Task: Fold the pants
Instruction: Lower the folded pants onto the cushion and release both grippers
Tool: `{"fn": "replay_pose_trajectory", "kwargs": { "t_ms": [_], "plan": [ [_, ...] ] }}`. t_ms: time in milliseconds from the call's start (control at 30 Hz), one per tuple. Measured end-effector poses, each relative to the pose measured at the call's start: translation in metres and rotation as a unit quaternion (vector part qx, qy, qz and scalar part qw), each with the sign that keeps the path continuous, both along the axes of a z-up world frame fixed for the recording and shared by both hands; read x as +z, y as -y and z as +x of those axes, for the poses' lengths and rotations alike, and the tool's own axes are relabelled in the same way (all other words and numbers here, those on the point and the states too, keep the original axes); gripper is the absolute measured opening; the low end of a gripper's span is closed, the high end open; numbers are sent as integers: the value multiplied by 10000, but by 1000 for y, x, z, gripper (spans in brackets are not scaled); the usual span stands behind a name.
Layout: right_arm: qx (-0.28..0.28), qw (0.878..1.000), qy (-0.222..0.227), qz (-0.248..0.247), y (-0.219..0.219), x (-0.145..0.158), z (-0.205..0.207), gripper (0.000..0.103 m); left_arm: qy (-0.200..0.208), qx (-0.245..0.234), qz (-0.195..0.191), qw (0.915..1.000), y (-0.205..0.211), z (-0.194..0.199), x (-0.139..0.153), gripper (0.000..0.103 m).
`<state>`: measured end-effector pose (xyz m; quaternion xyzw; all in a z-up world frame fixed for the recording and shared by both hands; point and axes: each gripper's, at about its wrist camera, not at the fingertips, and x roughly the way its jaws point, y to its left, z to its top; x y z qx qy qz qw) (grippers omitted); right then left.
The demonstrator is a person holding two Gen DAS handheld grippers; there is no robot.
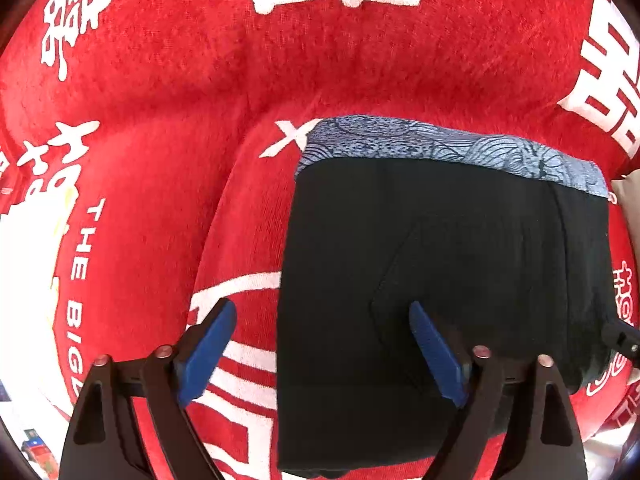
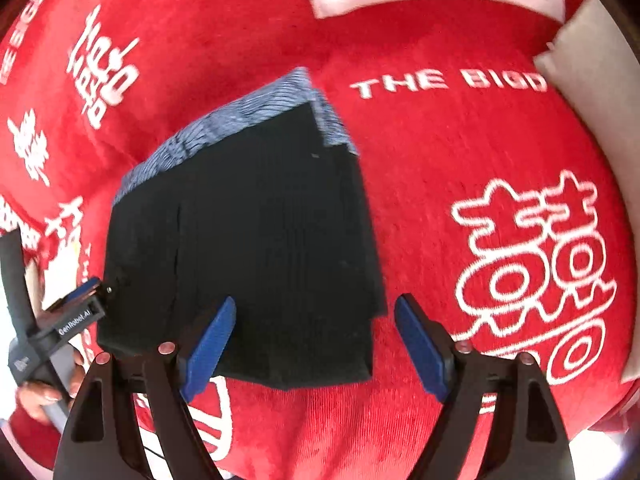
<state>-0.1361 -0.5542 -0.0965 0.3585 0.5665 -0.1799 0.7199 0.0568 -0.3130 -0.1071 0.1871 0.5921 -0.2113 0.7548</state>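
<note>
The black pants (image 1: 440,264) lie folded into a compact rectangle on a red cloth, with a blue patterned band (image 1: 448,148) along the far edge. My left gripper (image 1: 320,352) is open and empty above the pants' left edge. In the right wrist view the folded pants (image 2: 256,240) lie flat at centre, blue band (image 2: 224,128) on the far side. My right gripper (image 2: 312,344) is open and empty above the pants' near right corner. The left gripper (image 2: 80,304) shows at the pants' left side, held by a hand.
The red cloth (image 1: 168,92) with white characters and lettering covers the whole surface and is wrinkled. A pale strip (image 2: 592,92) borders it at the far right in the right wrist view. The tip of the right gripper (image 1: 620,338) shows at the right edge.
</note>
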Motion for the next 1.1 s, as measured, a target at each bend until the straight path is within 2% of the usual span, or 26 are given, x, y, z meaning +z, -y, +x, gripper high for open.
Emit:
{"fn": "replay_pose_trajectory", "kwargs": {
  "t_ms": [200, 800, 1100],
  "plan": [
    [-18, 9999, -10, 101, 5, -2, -9, 84, -52, -21, -14, 10000, 0, 2, -1, 92],
    [-5, 9994, 61, 327, 9, -11, -2, 84, -312, -59, -101, 9994, 0, 10, 0, 92],
    [-14, 9982, 421, 417, 23, -3, 5, 84, -442, -89, -182, 9988, -1, 14, -3, 92]
  ]
}}
